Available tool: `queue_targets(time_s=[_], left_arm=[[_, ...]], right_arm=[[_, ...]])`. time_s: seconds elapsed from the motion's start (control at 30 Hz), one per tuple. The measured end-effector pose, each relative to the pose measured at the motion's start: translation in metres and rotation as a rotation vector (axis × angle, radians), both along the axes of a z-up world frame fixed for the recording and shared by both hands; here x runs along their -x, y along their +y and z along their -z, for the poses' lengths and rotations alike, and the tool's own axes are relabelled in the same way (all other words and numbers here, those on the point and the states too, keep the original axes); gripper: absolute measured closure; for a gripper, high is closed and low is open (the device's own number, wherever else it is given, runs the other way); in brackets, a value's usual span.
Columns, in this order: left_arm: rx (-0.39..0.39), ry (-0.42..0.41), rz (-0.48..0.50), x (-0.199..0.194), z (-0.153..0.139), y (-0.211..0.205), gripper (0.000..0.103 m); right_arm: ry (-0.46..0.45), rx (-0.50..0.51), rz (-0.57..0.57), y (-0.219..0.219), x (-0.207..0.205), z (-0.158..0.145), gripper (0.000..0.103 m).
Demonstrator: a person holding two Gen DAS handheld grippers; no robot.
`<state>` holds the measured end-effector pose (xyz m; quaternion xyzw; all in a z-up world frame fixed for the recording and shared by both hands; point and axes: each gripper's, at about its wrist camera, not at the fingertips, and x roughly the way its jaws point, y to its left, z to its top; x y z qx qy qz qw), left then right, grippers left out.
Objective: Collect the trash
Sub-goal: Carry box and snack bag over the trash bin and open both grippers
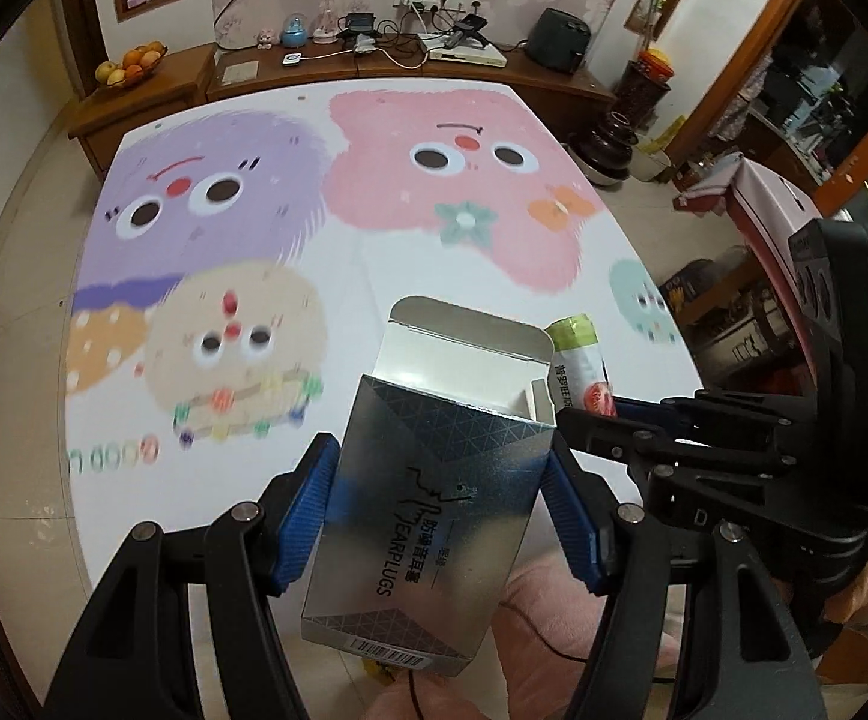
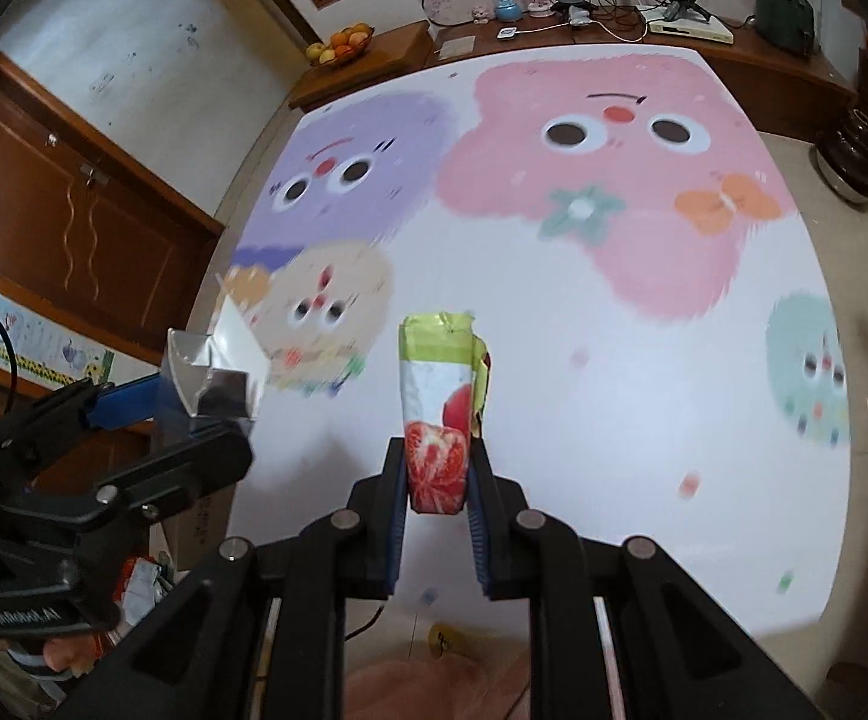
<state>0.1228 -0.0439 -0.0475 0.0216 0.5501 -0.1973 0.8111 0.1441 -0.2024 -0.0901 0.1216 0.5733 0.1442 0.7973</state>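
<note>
My left gripper (image 1: 440, 468) is shut on an open silver and dark blue earplug box (image 1: 428, 516), held up above the near edge of the table with its flap open. My right gripper (image 2: 437, 480) is shut on a crumpled snack wrapper (image 2: 439, 414) with a green top and a red fruit picture. The wrapper also shows in the left wrist view (image 1: 581, 363), just right of the box. The box and the left gripper show at the left of the right wrist view (image 2: 218, 369). Both grippers are side by side above the table's near edge.
The table wears a white cloth with cartoon monsters (image 1: 374, 228). A wooden sideboard (image 1: 374, 69) behind it carries a fruit bowl (image 1: 131, 66), cables and electronics. Dark vases (image 1: 611, 144) stand on the floor at the right. A wooden cabinet (image 2: 74, 210) is at the left.
</note>
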Motion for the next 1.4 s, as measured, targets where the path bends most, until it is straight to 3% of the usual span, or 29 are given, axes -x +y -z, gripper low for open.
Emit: queue_targets(time_s=[0.33, 0.53, 0.73, 1.0, 1.4], left_arm=[[-0.048, 0.069, 0.090, 0.095, 0.044, 0.048, 0.038], [-0.020, 0.161, 0.066, 0.120, 0.080, 0.065, 0.038], [0.009, 0.229, 0.056, 0.138, 0.137, 0.071, 0.037], [0.013, 0.304, -0.009, 0.145, 0.247, 0.072, 0.037], [-0.024, 0.276, -0.104, 0.131, 0.416, 0.062, 0.035]], right_arm=[[0.030, 0.004, 0.093, 0.063, 0.110, 0.014, 0.085], [0.129, 0.024, 0.106, 0.083, 0.151, 0.044, 0.085], [0.209, 0.060, 0.134, 0.092, 0.178, 0.091, 0.085], [0.309, 0.106, 0.170, 0.089, 0.191, 0.188, 0.085], [0.386, 0.095, 0.110, 0.086, 0.172, 0.392, 0.083]])
